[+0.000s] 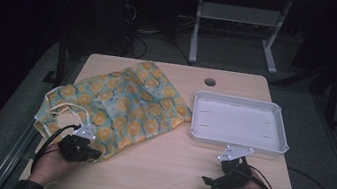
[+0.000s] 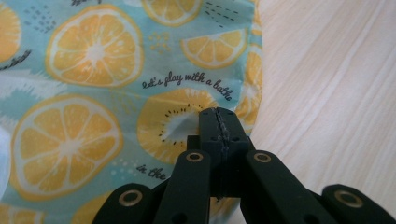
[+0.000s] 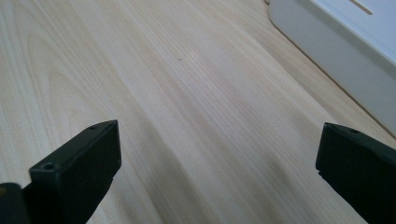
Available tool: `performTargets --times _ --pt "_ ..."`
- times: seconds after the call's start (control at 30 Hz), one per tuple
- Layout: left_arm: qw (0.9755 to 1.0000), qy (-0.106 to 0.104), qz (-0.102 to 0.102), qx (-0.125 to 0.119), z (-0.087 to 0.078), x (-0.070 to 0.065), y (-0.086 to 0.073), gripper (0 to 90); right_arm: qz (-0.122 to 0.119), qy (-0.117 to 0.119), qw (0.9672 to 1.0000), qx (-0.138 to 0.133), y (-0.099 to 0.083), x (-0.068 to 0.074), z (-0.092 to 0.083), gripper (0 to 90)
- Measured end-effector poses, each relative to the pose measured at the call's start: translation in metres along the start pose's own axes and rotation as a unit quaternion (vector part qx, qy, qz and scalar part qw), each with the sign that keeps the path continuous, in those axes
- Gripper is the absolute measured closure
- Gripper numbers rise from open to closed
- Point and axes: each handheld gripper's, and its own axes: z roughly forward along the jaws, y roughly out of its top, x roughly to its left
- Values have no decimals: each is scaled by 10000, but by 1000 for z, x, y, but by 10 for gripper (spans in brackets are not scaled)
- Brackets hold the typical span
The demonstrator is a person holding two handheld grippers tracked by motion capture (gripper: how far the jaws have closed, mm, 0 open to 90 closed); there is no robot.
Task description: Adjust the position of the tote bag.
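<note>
Thin printed cloth is all the left gripper [image 2: 218,122] has to hold: its jaws are clenched on the near edge of the lemon-print bag [image 1: 124,105], low and left of centre in the high view, and in the left gripper view the pinch sits right at the hem beside bare table [image 2: 327,93]. So shallow a bite could slip free if the bag is dragged, and a one-sided pull would likely bunch the cloth rather than move it flat. At lower right of the high view the right gripper [image 1: 214,181] hovers over bare wood with jaws spread wide and nothing between them. Farther back, at right of centre, stands the white tray [image 1: 236,141]; a sweeping bag corner could snag its rim.
</note>
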Motion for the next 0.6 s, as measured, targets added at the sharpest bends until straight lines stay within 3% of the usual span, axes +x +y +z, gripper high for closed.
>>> performTargets --times 0.37,0.6 --pt "9994 -190 261 103 18 -19 25 897 13 -8 10000 45 1 1 0 0" --pt "9992 -241 299 74 26 -28 36 897 13 -7 10000 48 0 1 0 0"
